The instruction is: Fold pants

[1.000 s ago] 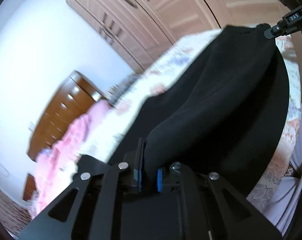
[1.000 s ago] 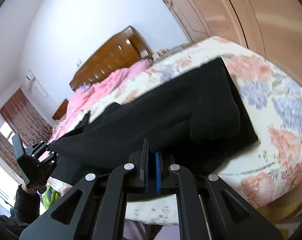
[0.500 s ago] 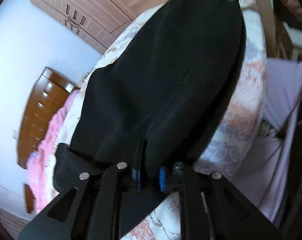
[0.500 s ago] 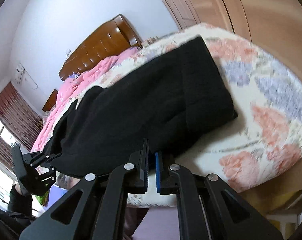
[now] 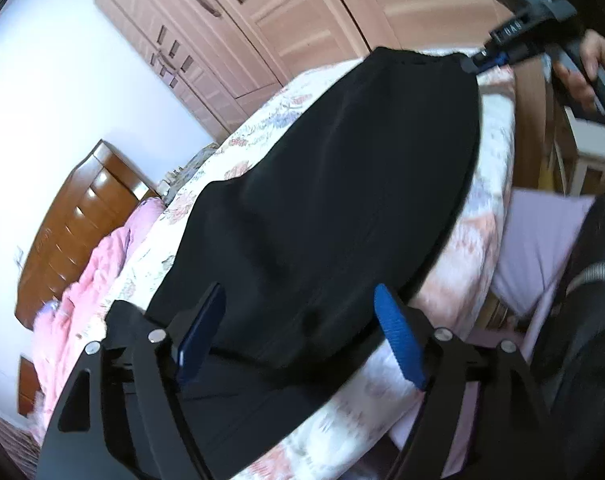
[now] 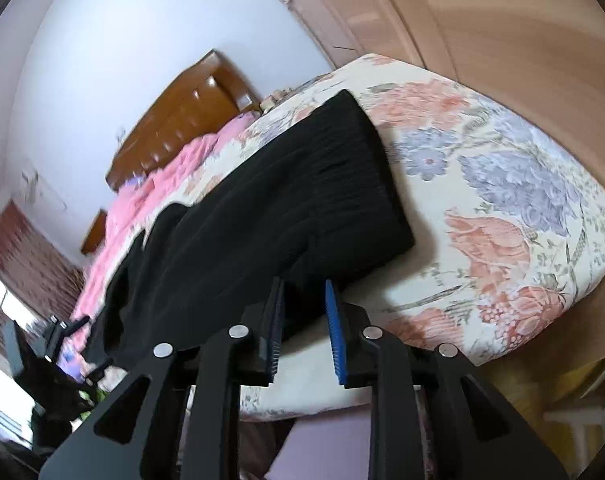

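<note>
In the left wrist view, the left gripper (image 5: 298,330) has its jaws spread wide and opening, the blue pads clear of the black pants (image 5: 322,208), whose near edge lies between them on the floral bed (image 5: 482,248). At the far end the right gripper (image 5: 484,62) sits at the waistband. In the right wrist view, the right gripper (image 6: 302,320) has its jaws parting narrowly, the pants (image 6: 286,216) edge between them but not pressed, beside a pink blanket (image 6: 150,192).
</note>
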The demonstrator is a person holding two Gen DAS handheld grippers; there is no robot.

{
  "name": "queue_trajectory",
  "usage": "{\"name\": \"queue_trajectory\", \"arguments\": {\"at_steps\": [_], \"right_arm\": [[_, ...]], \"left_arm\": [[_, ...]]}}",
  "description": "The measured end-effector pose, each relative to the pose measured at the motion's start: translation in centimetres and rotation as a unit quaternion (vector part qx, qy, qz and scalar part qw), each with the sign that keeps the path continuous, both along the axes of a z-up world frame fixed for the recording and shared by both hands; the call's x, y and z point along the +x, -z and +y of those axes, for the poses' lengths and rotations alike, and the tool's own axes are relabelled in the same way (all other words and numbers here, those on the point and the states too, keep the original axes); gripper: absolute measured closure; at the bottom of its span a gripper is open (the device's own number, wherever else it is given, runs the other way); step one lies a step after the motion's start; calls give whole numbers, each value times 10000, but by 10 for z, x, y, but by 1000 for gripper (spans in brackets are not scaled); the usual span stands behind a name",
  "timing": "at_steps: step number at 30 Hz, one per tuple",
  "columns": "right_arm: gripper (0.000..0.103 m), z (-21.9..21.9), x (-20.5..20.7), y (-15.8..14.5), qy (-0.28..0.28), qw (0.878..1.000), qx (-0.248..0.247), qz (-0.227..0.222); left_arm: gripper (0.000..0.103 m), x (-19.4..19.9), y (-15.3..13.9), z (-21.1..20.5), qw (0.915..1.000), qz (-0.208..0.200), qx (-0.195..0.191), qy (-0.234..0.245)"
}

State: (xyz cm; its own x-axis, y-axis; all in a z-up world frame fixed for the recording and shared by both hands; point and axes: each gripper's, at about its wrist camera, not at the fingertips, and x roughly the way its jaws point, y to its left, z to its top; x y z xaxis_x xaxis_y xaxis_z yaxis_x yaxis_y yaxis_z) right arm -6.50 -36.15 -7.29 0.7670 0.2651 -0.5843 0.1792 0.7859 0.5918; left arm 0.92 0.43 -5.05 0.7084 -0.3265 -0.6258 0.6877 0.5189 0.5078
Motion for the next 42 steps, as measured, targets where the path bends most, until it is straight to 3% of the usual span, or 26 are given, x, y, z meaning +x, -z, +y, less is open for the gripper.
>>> {"name": "queue_trajectory", "arguments": {"at_steps": [6, 9, 12, 14, 15, 17, 22, 25, 30, 33, 36, 40, 42], "right_arm": [[70, -4, 5, 2, 65, 9999, 106, 90], [70, -4, -1, -8, 265, 9994, -222, 30], [67, 1, -7, -30, 284, 9967, -682, -344], [40, 8, 0, -40, 102, 9948, -871, -526], [22, 13, 4, -43, 29, 9934, -982, -592], [20, 27, 17, -47, -139, 9893, -1288, -666], [20, 47, 47, -31, -576, 9816, -1816, -143], [19, 51, 51, -16, -599, 9660, -2481, 402], [20, 48, 45, -29, -458, 9660, -2516, 377], [19, 67, 54, -48, -693, 9632, -2597, 13], [18, 101, 82, -50, -1236, 9581, -2582, -36], [15, 162, 125, -51, -1947, 9428, -2699, -208], [15, 187, 142, -52, -2138, 9361, -2777, -307]], "left_arm": [[24, 9, 30, -27, 9995, 212, 217, 8], [18, 26, 28, -17, 9974, 655, -217, -207], [18, 33, 29, -7, 9934, 982, -494, -325], [18, 31, 30, -7, 9935, 954, -514, -347], [16, 31, 30, -8, 9934, 947, -518, -388], [12, 32, 30, -10, 9935, 904, -499, -487], [11, 32, 30, -6, 9912, 968, -591, -679], [10, 34, 25, 2, 9873, 1038, -845, -855], [7, 41, 7, 29, 9789, 810, -1286, -1367], [2, 61, -6, 57, 9664, 641, -1502, -1986], [2, 105, -18, 92, 9382, 742, -1642, -2954], [2, 159, -31, 122, 9002, 1045, -1722, -3862], [2, 184, -34, 126, 8880, 1223, -1708, -4091]]}}
